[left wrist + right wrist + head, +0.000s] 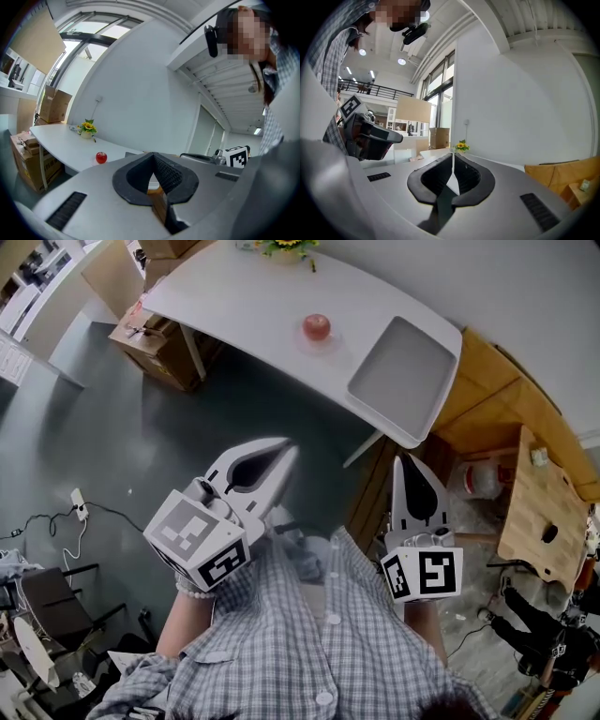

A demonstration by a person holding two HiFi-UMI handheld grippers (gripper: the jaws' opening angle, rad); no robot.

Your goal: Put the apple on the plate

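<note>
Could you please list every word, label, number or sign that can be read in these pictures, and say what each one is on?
No words or numbers can be read anywhere.
On the left cube of the left tool: black-and-white square patterns only, no letters.
On the right cube of the right tool: the same kind of pattern.
On the cardboard box: any print is too small to read.

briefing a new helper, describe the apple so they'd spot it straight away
Look at the long white table that stands against the wall. Near its middle, between the pot of yellow flowers and the grey rectangular plate at its right end, sits the apple. It is the only small, round, red thing on the table.
</note>
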